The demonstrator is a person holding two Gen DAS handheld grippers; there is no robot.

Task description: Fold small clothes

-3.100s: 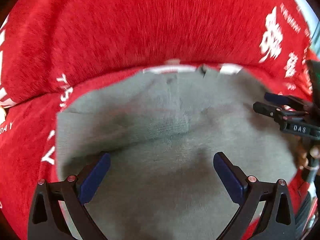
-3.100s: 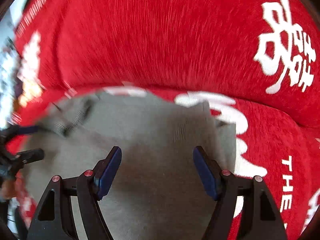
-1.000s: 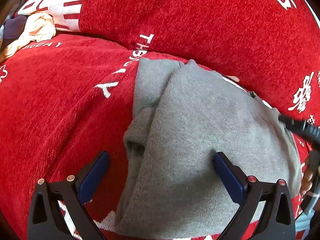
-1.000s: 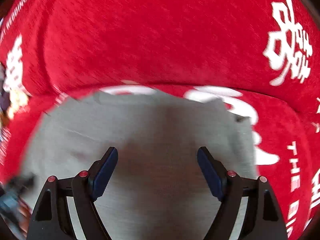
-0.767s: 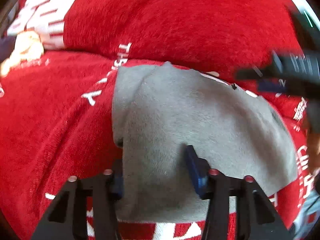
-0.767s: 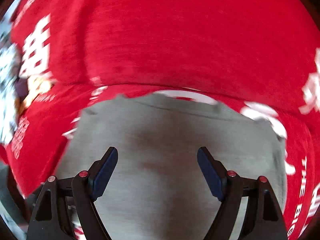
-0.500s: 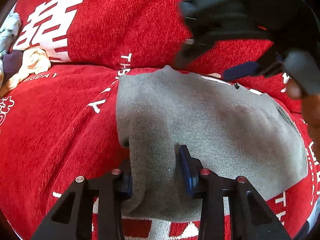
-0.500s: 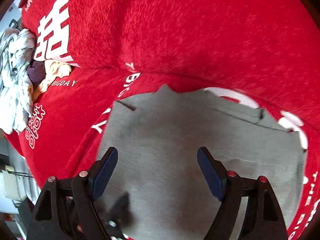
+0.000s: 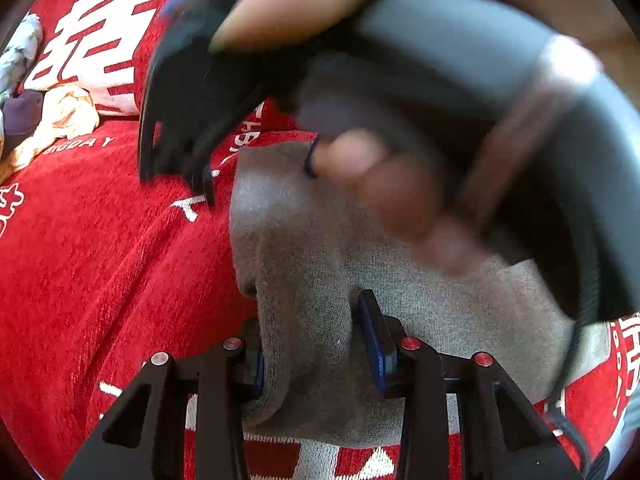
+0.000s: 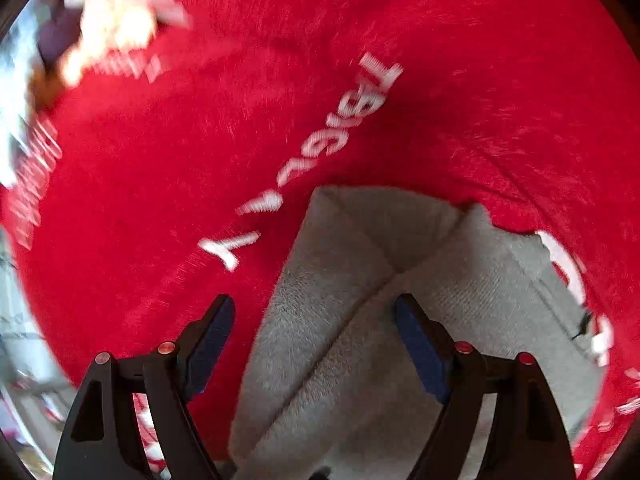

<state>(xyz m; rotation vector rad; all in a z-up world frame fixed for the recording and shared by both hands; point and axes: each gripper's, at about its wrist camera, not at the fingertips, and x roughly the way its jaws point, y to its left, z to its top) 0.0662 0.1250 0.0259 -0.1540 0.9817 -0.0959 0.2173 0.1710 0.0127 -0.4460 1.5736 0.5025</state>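
A grey cloth (image 9: 460,320) is held on a red blanket (image 9: 100,260).
Its folded edge is squeezed by the left gripper (image 9: 316,344); the right gripper (image 10: 316,344) is kept wide open above it, holding nothing.

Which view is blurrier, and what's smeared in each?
Right wrist view: whole frame motion-smeared, red cover lettering streaked, grey garment soft. Left wrist view: sharp on the garment and left gripper; only the passing hand is blurred.
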